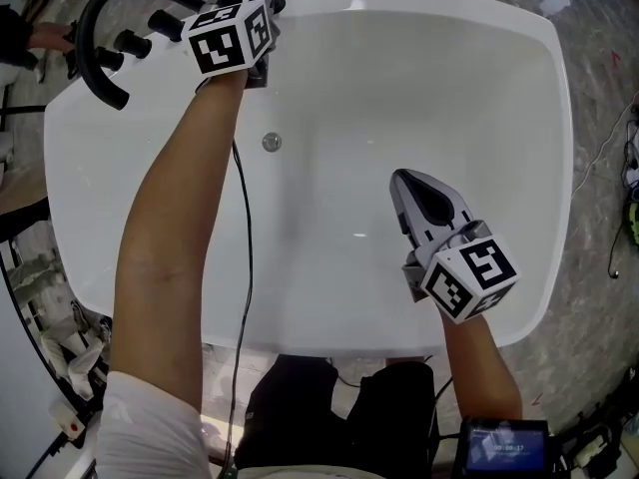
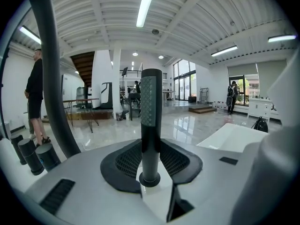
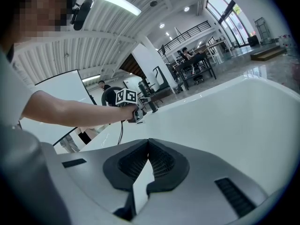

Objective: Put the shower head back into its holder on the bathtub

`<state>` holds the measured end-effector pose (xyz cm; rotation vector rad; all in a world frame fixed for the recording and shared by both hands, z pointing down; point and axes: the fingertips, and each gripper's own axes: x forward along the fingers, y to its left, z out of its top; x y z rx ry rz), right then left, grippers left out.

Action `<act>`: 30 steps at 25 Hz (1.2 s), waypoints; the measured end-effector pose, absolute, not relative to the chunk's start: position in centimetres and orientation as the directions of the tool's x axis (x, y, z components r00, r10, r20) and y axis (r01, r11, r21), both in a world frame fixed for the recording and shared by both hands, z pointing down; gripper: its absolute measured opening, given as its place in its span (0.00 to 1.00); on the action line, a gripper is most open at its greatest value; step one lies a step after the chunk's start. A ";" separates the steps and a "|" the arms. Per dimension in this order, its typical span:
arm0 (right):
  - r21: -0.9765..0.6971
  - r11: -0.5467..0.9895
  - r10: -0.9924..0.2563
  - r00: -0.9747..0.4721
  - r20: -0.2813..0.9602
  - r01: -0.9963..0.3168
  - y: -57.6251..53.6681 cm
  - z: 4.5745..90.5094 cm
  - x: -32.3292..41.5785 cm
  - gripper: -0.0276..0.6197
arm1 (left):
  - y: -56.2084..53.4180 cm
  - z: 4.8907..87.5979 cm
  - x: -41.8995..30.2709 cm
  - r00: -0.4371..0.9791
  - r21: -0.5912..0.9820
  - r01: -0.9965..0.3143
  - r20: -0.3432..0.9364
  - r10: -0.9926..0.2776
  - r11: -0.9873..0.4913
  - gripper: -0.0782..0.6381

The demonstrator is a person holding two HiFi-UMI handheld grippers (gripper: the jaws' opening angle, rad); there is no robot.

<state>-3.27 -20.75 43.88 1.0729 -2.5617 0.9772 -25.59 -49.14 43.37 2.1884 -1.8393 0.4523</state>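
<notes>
Left claw (image 2: 151, 165) is gripping the slim black shower head (image 2: 151, 111) upright at its holder (image 2: 151, 180), eleven o'clock on the white bathtub (image 1: 499, 68). Seating it, then letting go, seems next. Right claw (image 3: 147, 149) is hovering closed, empty.

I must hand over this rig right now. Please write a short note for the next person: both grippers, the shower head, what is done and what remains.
Left gripper: shut on the black textured shower head, which stands upright at the rim of the white bathtub, beside the curved black faucet.
Right gripper: shut, empty, over the tub basin.
Done: the shower head's lower end seems seated in the round black holder collar on the rim.
To do: check the seating, open the left gripper, draw it back.
</notes>
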 end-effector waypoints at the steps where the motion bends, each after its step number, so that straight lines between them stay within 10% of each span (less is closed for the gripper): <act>1: -0.501 0.516 -0.564 -0.715 0.412 -0.695 -20.6 44.0 -3.2 0.06 | -49.1 43.4 -25.7 0.156 -0.007 -0.985 0.383 -0.910 -0.172 0.29; 16: -0.507 0.498 -0.572 -0.706 0.418 -0.704 -19.0 43.4 -2.3 0.06 | -45.5 38.4 -25.3 0.081 0.012 -0.997 0.287 -0.954 -0.081 0.29; 30: -0.472 0.491 -0.616 -0.675 0.407 -0.733 -12.6 36.1 -0.6 0.06 | -34.2 25.4 -18.5 0.322 -0.011 -0.943 0.206 -0.924 -0.331 0.19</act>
